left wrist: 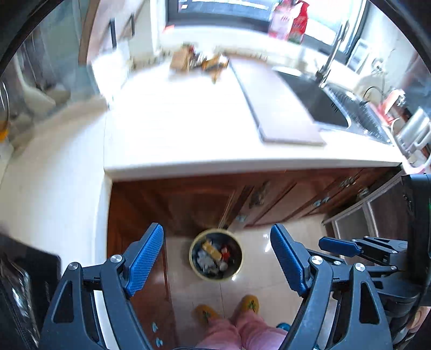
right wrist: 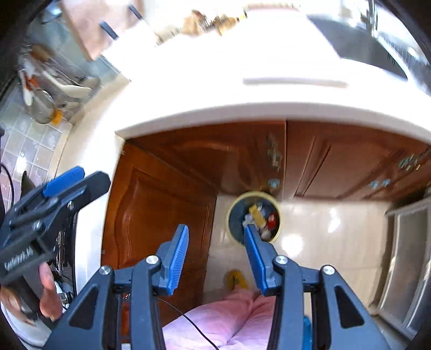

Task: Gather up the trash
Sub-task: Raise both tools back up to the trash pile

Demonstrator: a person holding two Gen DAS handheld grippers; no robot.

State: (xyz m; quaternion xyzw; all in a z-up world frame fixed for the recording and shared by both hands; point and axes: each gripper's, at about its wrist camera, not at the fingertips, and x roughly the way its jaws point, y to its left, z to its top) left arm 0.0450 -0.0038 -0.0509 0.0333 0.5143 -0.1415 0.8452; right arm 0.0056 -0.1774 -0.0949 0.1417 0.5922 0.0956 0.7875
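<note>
A round trash bin (left wrist: 216, 254) with a pale yellow rim stands on the tiled floor by the wooden cabinets, holding several pieces of trash; it also shows in the right wrist view (right wrist: 253, 216). My left gripper (left wrist: 216, 255) is open and empty, held high above the bin. My right gripper (right wrist: 216, 253) is open and empty, also high above the floor, its right finger crossing the bin's image. More trash, brown wrappers and packets (left wrist: 199, 62), lies at the far edge of the white countertop (left wrist: 183, 129). The right gripper (left wrist: 339, 246) shows at the right of the left wrist view.
A cutting board (left wrist: 277, 107) lies on the counter beside a steel sink (left wrist: 317, 99) with a faucet. A red and white bag (left wrist: 289, 21) stands on the window sill. Wooden cabinet doors (right wrist: 167, 204) are below. My feet in yellow slippers (left wrist: 229, 309) stand near the bin.
</note>
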